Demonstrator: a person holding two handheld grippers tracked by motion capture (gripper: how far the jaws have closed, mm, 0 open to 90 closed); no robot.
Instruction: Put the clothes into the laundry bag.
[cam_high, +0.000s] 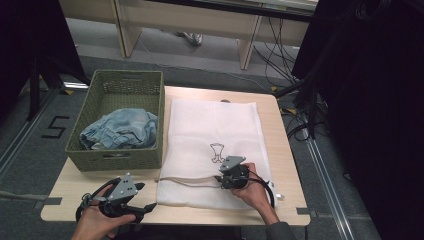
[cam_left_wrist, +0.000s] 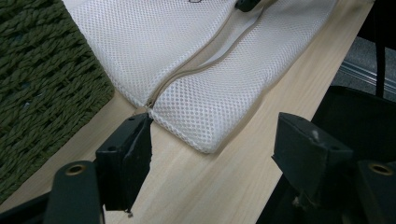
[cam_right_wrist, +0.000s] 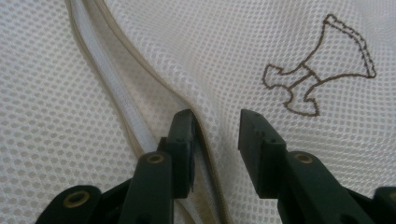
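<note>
A white mesh laundry bag (cam_high: 215, 125) lies flat on the wooden table (cam_high: 280, 150), with a brown stitched emblem (cam_right_wrist: 317, 74) on it. Its beige zipper (cam_left_wrist: 187, 74) runs along the near part and gapes open. My right gripper (cam_high: 222, 179) rests on the bag at that opening. In the right gripper view its jaws (cam_right_wrist: 217, 116) stand apart: the left one sits in the zipper gap and the right one lies on top of the mesh, so the upper zipper edge is between them. My left gripper (cam_high: 146, 196) is open over bare table, just off the bag's near left corner (cam_left_wrist: 205, 140).
A green woven basket (cam_high: 115, 160) stands at the table's left, holding crumpled blue denim (cam_high: 120, 129). Its wall (cam_left_wrist: 42, 74) is close to the left gripper. Beyond the table are desk legs and cables on the floor. The table's front edge is right by both hands.
</note>
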